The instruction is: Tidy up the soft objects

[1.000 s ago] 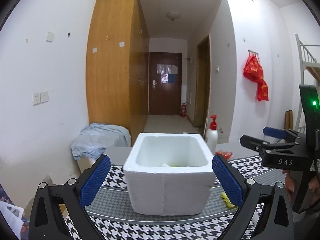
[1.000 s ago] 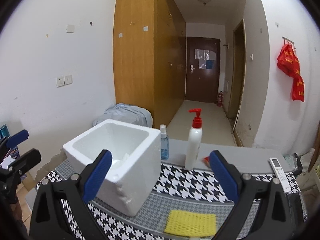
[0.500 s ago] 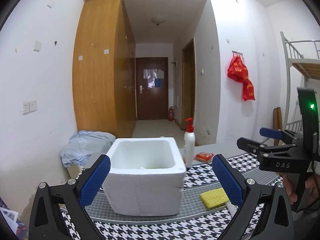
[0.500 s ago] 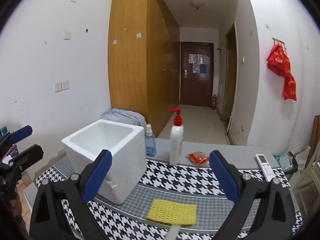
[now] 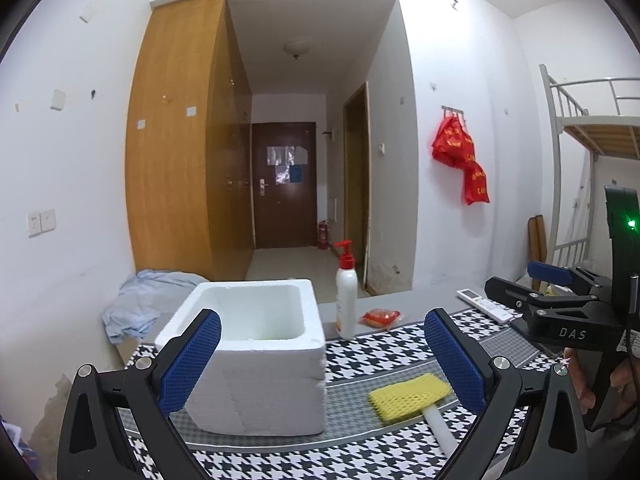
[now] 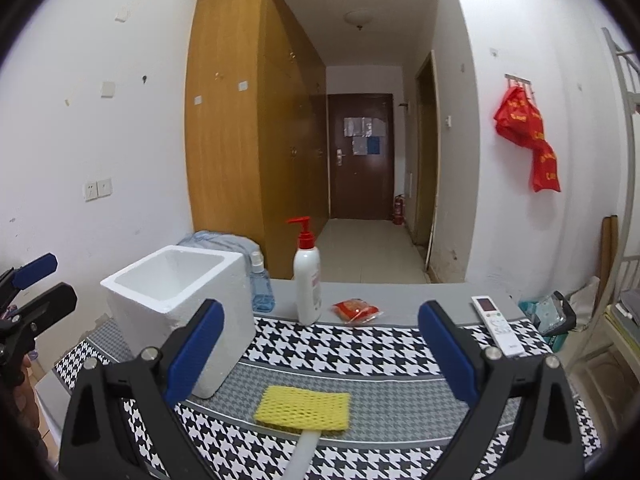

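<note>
I have both grippers held up over the near edge of the table (image 6: 400,364), and neither one carries anything. The right gripper (image 6: 320,344) has its fingers (image 6: 444,350) spread wide, and the yellow mesh sponge (image 6: 304,408) lies flat on the houndstooth cloth directly between and a little below them, its white handle (image 6: 302,456) running back toward me. The left gripper (image 5: 320,354) is spread just as wide, its left finger (image 5: 188,360) overlapping the front corner of the white foam box (image 5: 256,364) in that view.

Taking the foam box as my landmark: the sponge sits just to its right and nearer to me, not touching it. The pump bottle (image 6: 307,280) stands behind the box's right corner, a small blue bottle (image 6: 260,284) is tucked close against the back of the box, and a red packet (image 6: 355,310) lies further right of the pump bottle.

I judge this to be the approach to the sponge, the one soft thing left on the cloth; whatever is already inside the box I cannot make out clearly. Next I would lower the right gripper until its fingers straddle the yellow head, close gently since the mesh will compress, then lift clear of the box's rim and release over the opening.
</note>
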